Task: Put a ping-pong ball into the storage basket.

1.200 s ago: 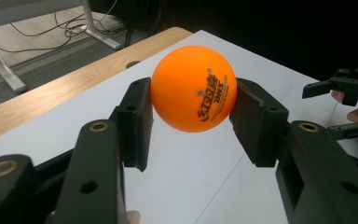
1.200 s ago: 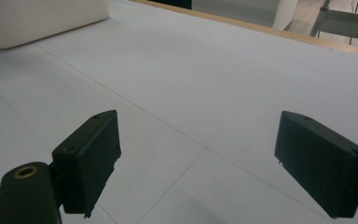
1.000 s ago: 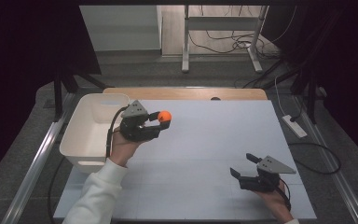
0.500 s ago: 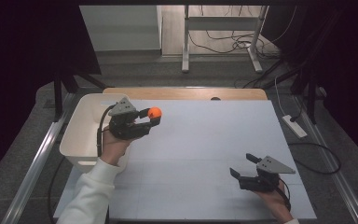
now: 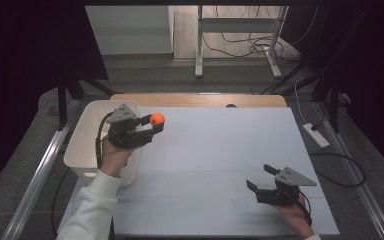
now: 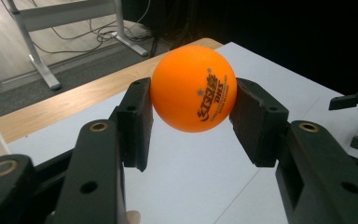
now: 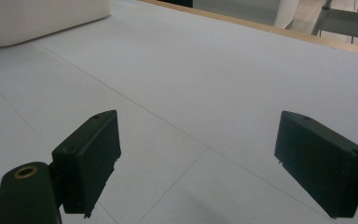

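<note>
Two hand-held grippers work over the white bench (image 5: 215, 150) in the high view; the left hand-held gripper (image 5: 152, 124), in a white-sleeved hand, points toward the bench's far right and hangs just beside the near right rim of the white plastic bin (image 5: 82, 145), clamping a small orange table-tennis ball (image 5: 157, 118) above the bench; the right hand-held gripper (image 5: 260, 177) sits low near the bench's near right corner, jaws spread wide with nothing between them; a broad bare stretch of bench separates the two. In the left gripper view the ball (image 6: 193, 88) is pinched between both pads, its stamp reading "DHS" with small stars. In the right gripper view the wide jaws frame bare bench, the bin (image 7: 42, 18) far off.
</note>
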`<state>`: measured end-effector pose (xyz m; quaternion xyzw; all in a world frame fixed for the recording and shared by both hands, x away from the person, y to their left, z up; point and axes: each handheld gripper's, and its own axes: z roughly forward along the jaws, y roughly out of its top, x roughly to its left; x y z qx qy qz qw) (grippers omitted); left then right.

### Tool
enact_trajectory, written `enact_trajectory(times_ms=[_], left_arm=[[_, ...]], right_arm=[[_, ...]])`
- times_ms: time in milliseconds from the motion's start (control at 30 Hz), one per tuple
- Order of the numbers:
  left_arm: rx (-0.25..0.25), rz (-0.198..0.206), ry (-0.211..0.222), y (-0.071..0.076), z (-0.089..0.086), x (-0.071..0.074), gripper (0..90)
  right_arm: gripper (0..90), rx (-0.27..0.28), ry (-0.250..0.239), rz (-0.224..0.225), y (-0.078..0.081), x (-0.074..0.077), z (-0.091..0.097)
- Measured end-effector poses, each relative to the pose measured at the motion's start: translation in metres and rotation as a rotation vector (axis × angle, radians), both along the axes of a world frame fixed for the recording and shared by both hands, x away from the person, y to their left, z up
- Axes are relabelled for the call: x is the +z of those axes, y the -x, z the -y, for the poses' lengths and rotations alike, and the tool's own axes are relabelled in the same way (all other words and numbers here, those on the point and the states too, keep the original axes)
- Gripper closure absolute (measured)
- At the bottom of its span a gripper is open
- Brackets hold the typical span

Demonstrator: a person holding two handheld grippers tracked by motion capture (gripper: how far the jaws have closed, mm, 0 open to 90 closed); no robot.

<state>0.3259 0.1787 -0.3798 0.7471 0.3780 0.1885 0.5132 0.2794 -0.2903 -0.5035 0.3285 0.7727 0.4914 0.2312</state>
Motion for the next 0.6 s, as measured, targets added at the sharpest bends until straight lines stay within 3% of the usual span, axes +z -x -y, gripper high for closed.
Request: enact_trajectory(times_ms=[600], left_arm=[[0.07,0.001,0.002,0.009,-0.027,-0.002,50.1]], right_arm=[[14.2,-0.001,0.003,0.001,0.0,0.0,0.0]])
